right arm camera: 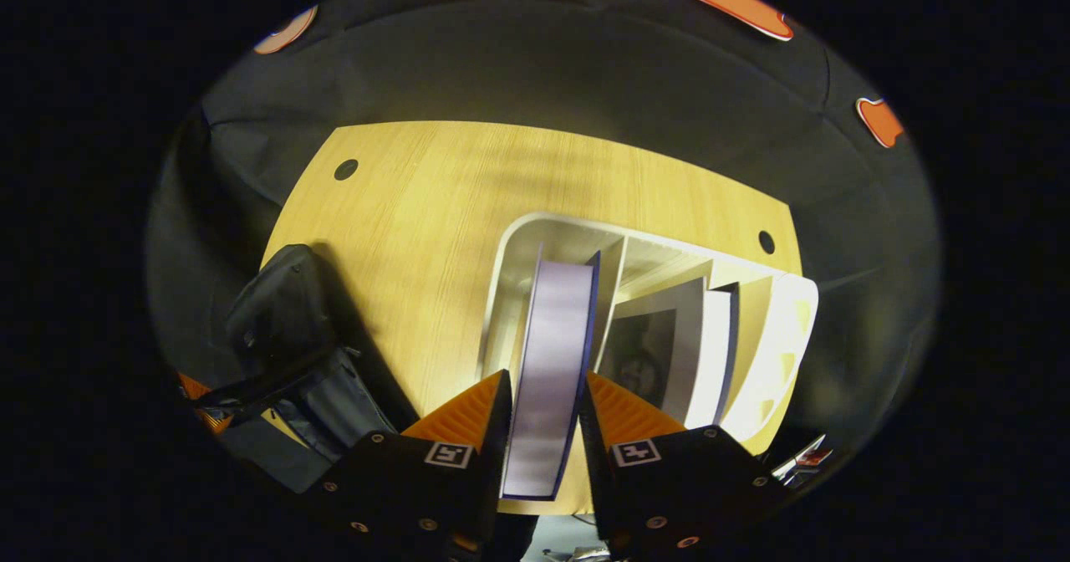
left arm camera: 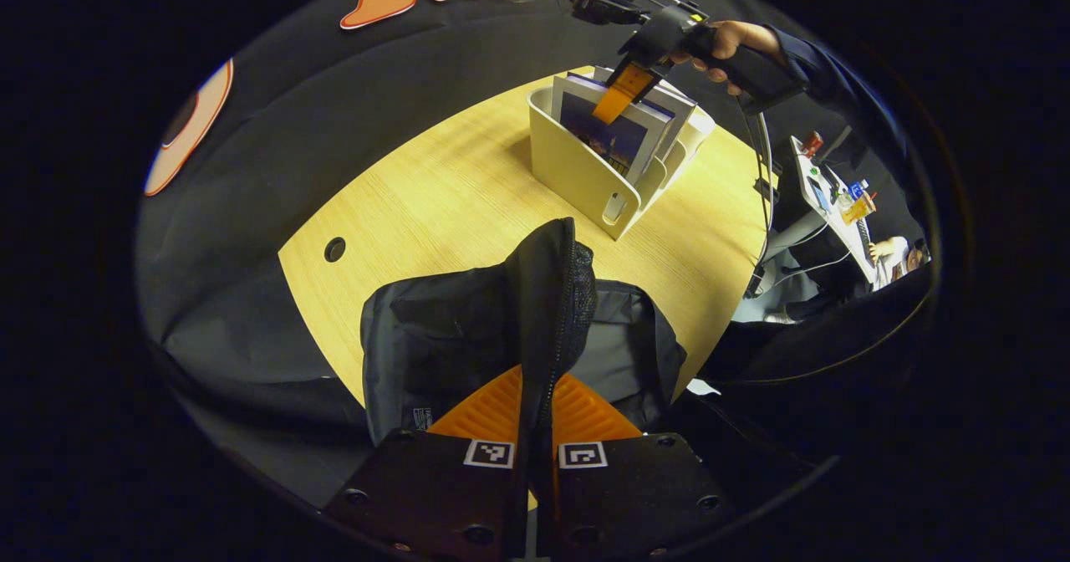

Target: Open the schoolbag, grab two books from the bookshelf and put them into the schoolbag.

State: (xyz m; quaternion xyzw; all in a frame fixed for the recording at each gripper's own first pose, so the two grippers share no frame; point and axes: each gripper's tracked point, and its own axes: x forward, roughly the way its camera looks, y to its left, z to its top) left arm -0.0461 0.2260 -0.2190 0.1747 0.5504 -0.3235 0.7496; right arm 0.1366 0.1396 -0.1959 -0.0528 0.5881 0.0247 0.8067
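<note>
Schoolbag [left arm camera: 468, 336] lies on the tabletop [left arm camera: 435, 202] near me, and my left fingers [left arm camera: 535, 424] are pinched on the raised edge of its flap by the zipper, holding the mouth up. The bag looks open, so I judge the step in hand is fetching the first book. My right fingers [right arm camera: 543, 416] are closed on the top edge of a thick book [right arm camera: 552, 344] standing in the front slot of the cream bookshelf [right arm camera: 773, 353], which sits farther back on the tabletop. A second book [right arm camera: 698, 353] leans in the next slot; I cannot make out others. Next I would need to lift straight up to clear the dividers, then carry the book across to the held-open bag.
</note>
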